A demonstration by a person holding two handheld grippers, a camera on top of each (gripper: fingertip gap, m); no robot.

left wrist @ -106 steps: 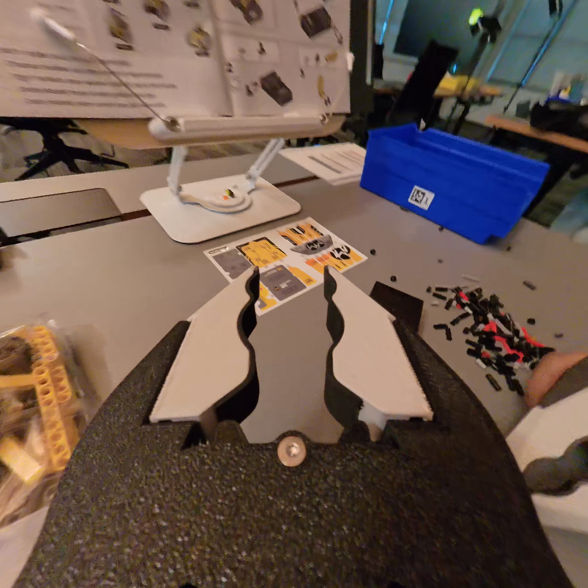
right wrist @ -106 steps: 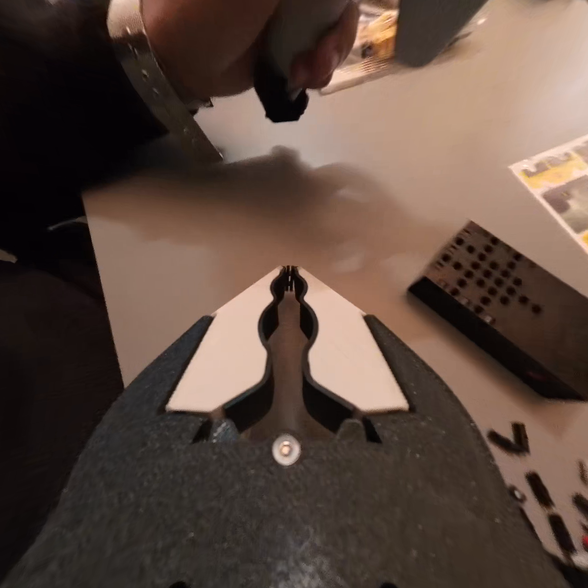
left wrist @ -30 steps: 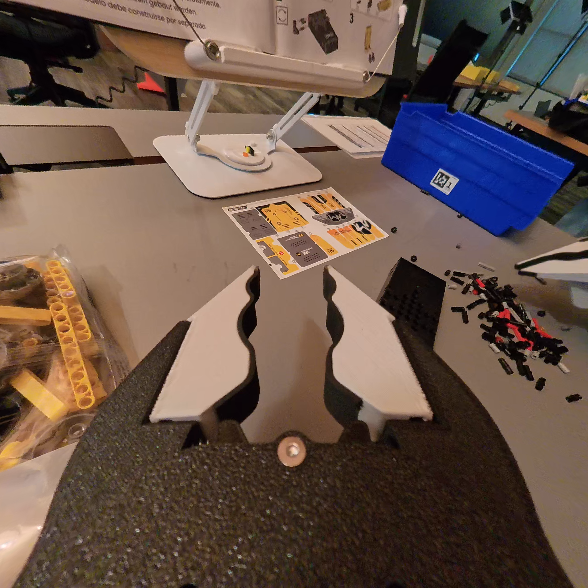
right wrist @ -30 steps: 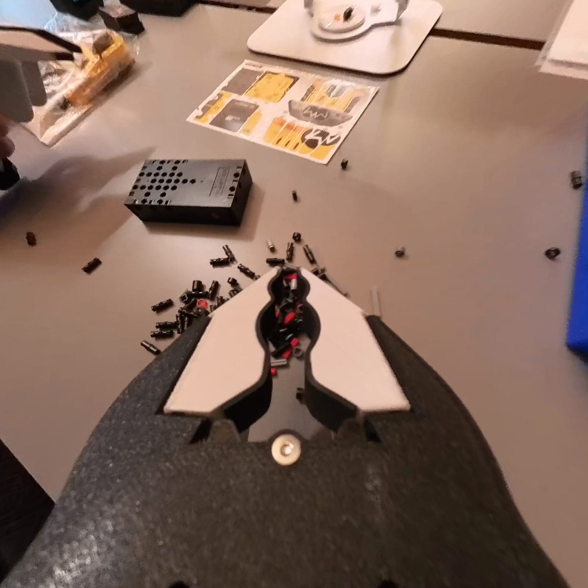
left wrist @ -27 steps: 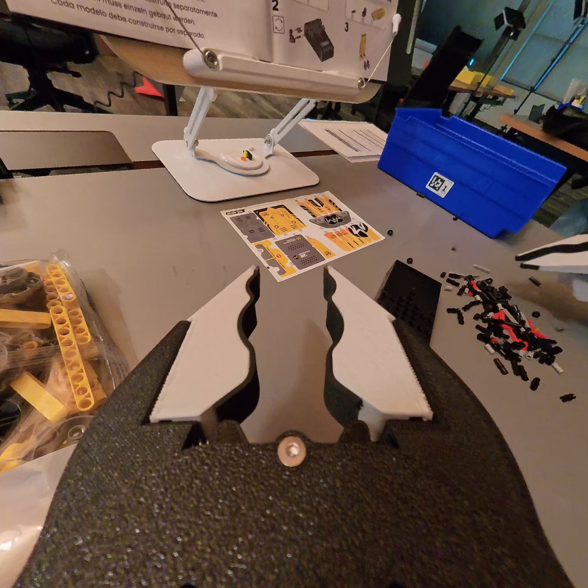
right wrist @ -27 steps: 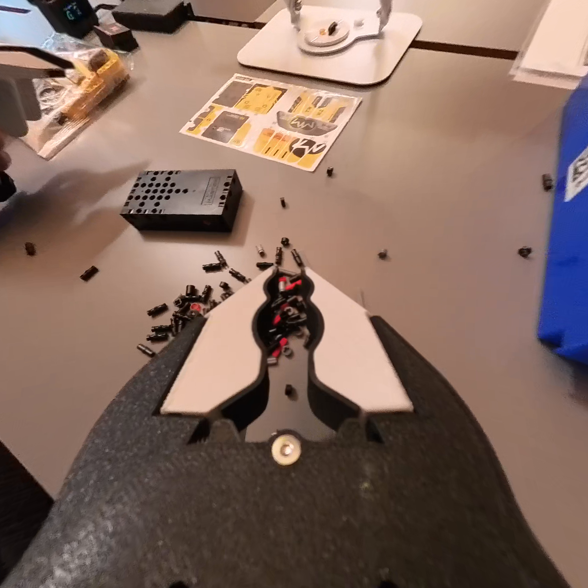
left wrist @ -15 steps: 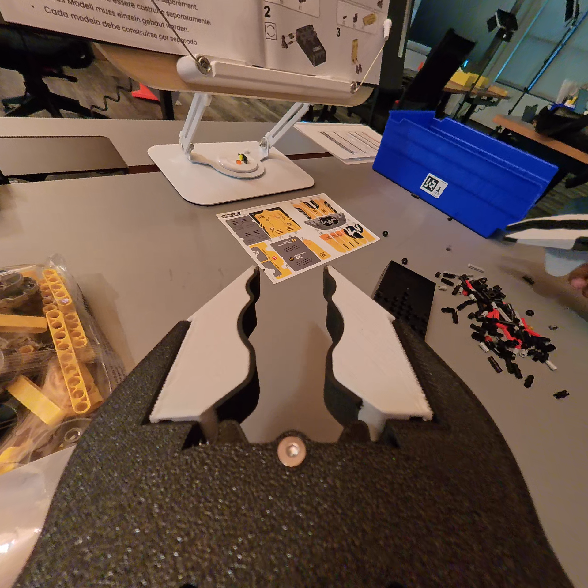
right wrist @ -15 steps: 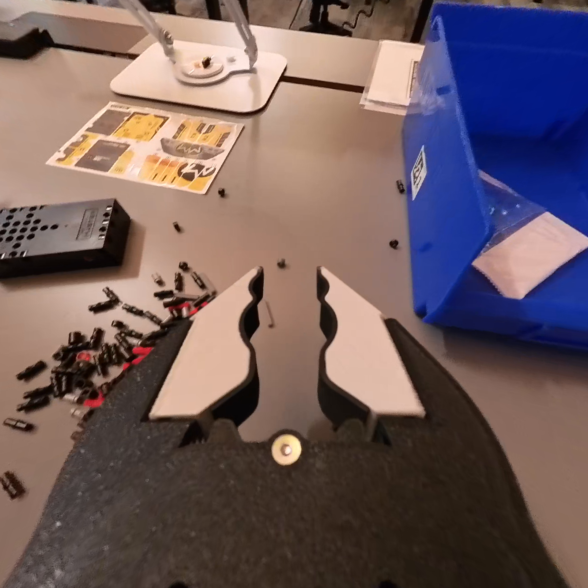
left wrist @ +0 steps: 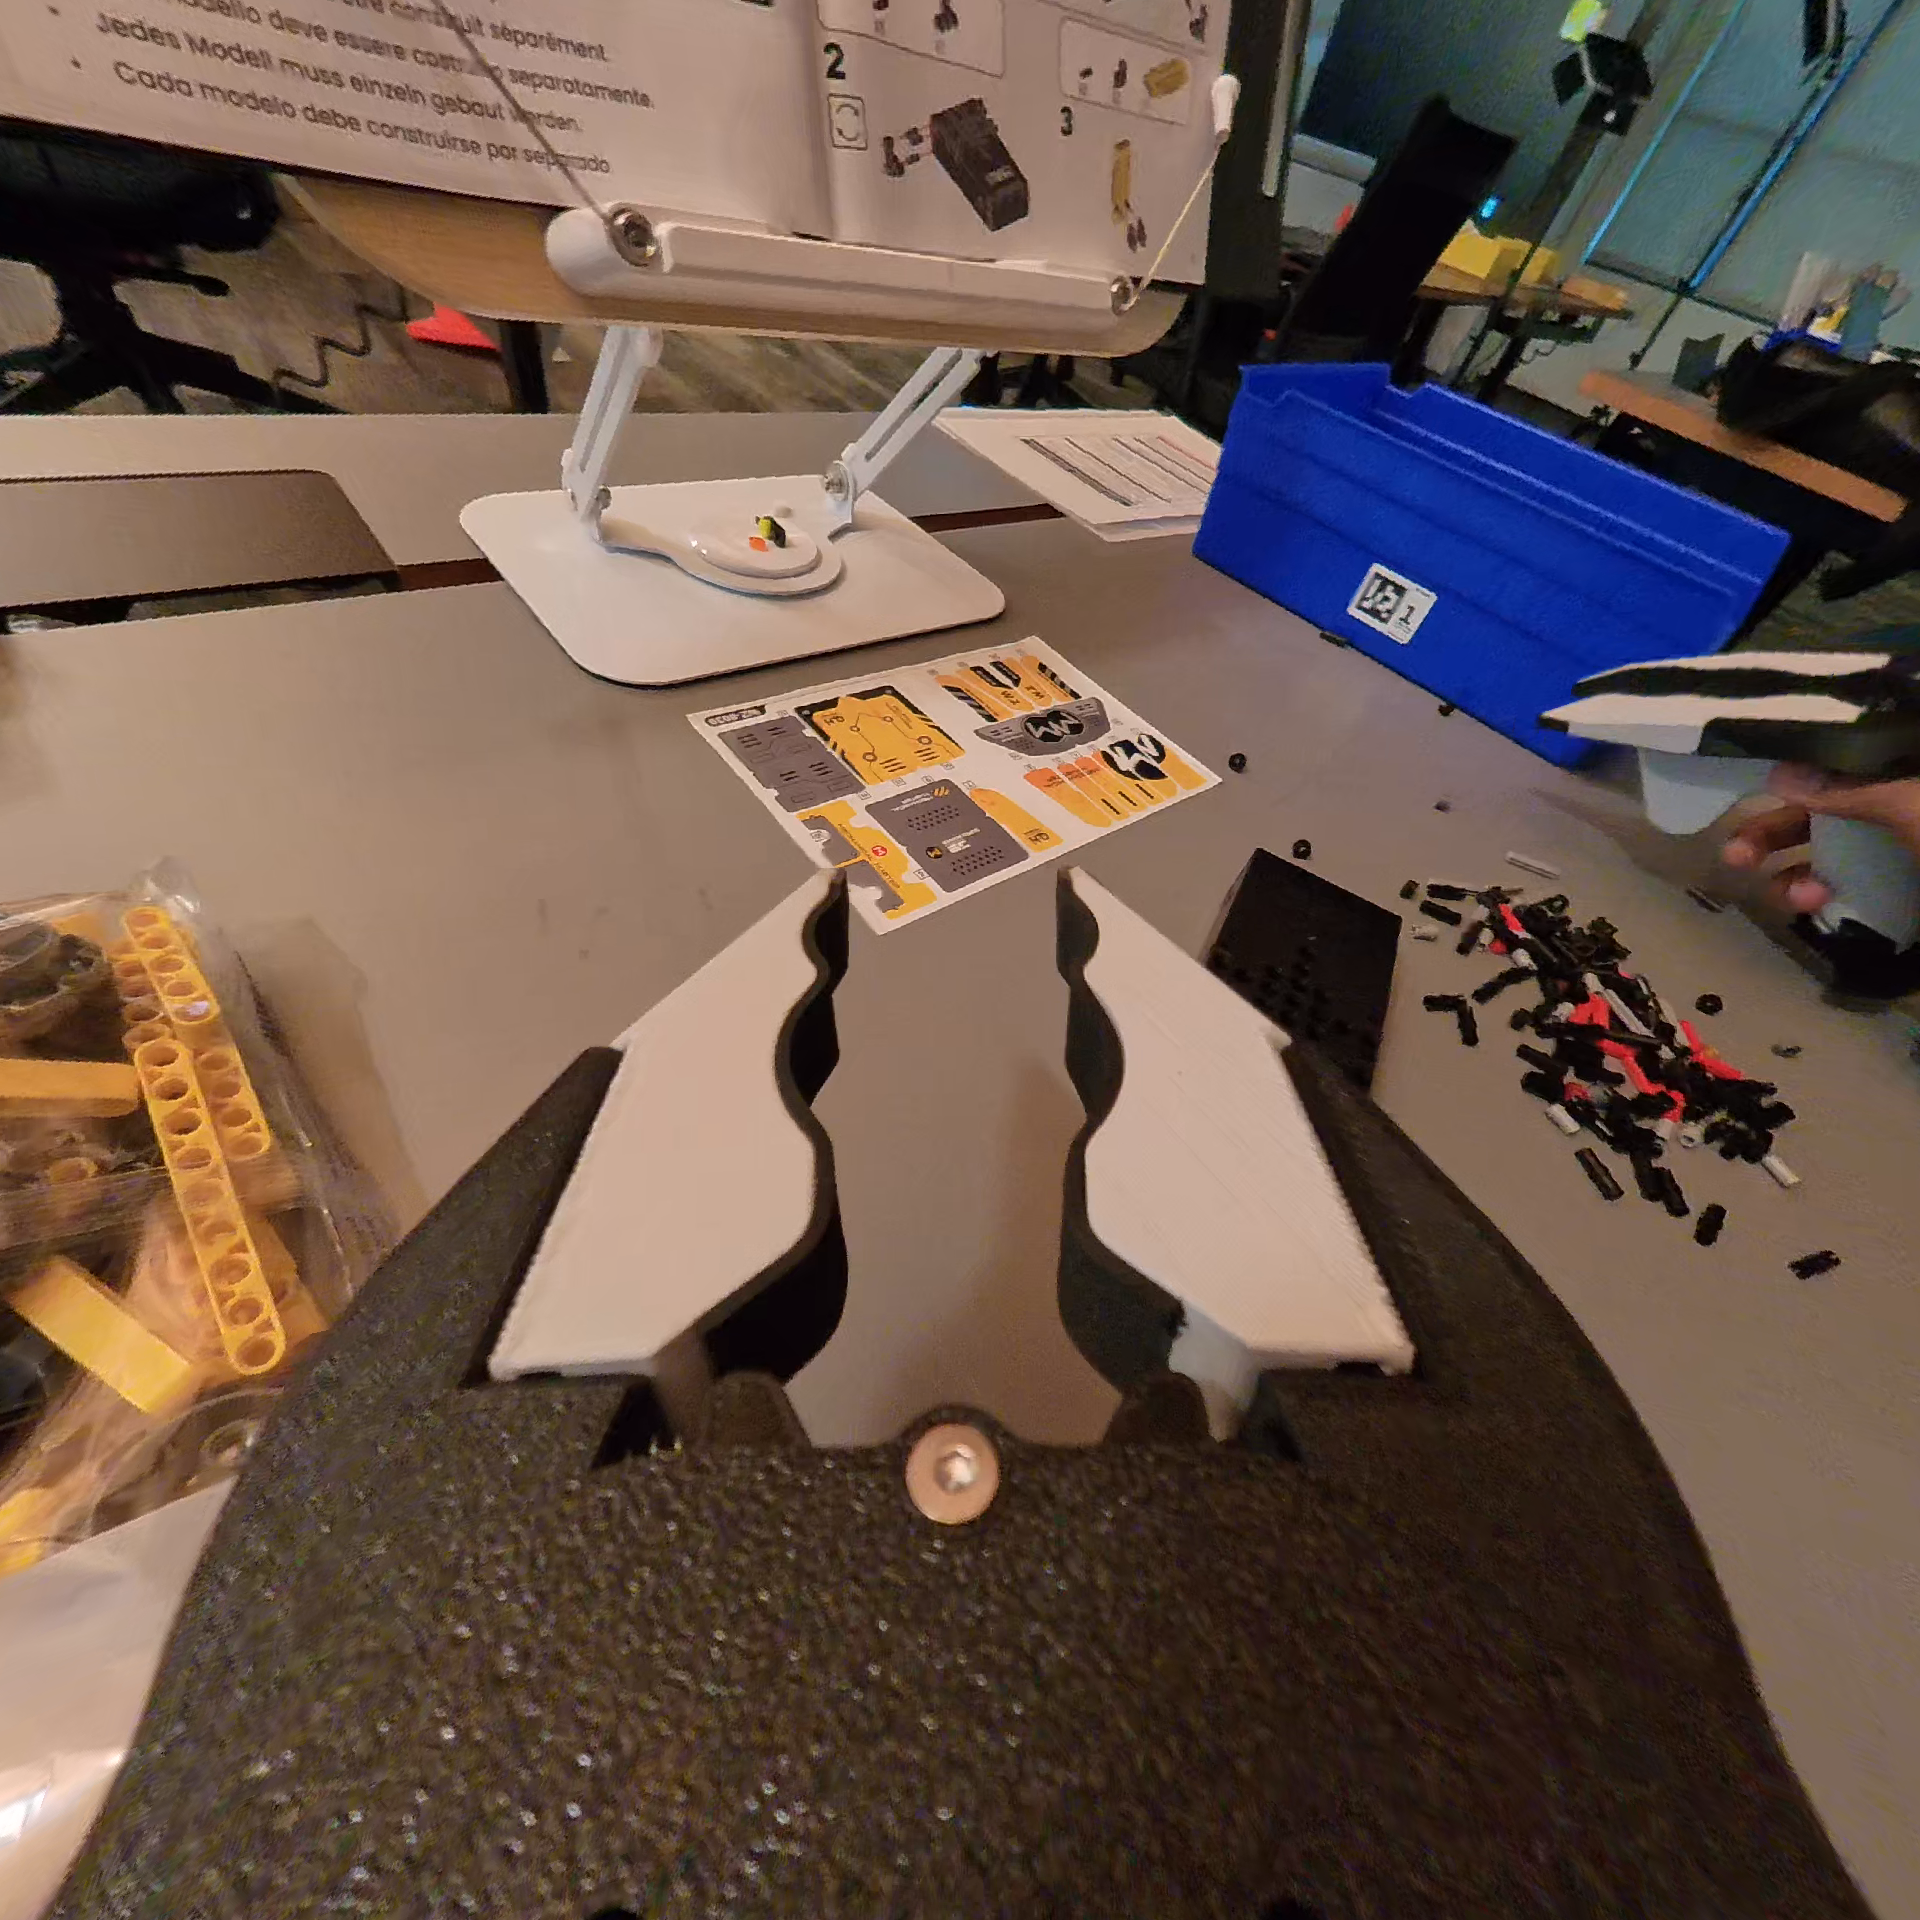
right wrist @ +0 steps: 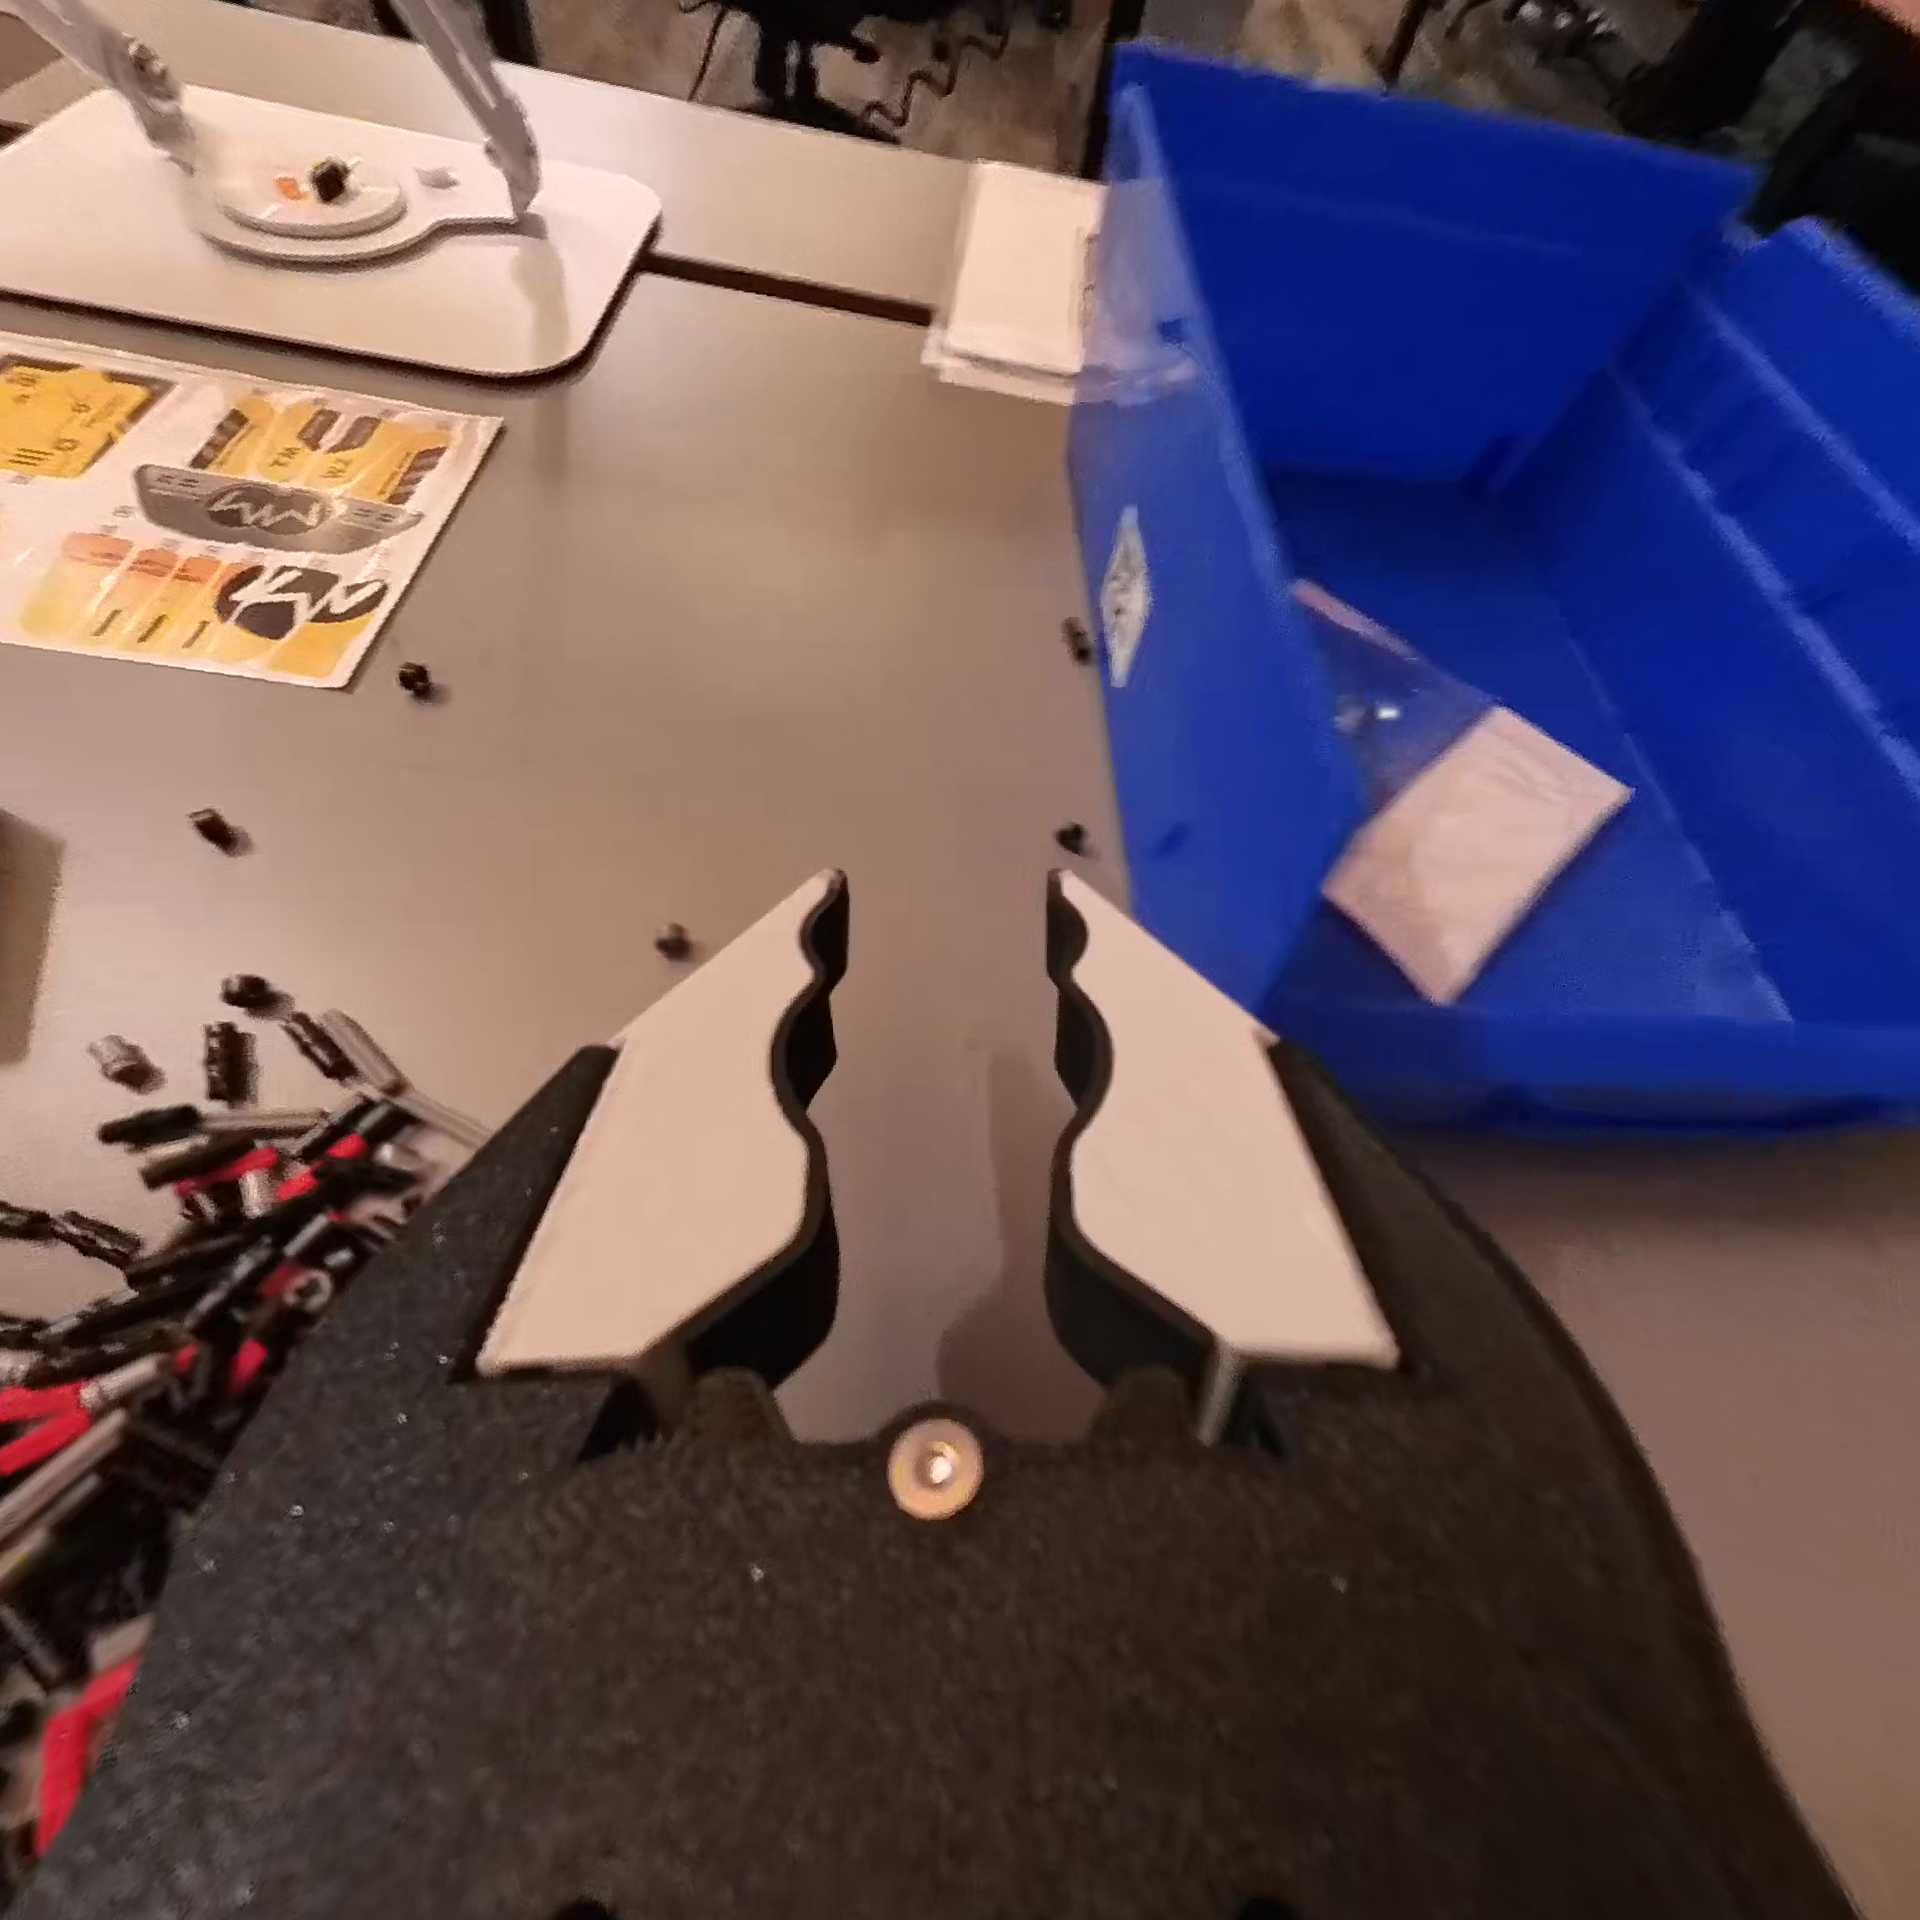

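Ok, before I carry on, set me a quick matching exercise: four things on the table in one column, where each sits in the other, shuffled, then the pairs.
Things:
1. sticker sheet
2. black perforated block
3. bag of yellow parts
4. clear bag with a white packet

Places:
A. inside the blue bin
B. at the far left of the left wrist view
C. flat on the table, just in front of the white stand base
D. beside the pile of small black and red pins

Pairs: 1-C, 2-D, 3-B, 4-A
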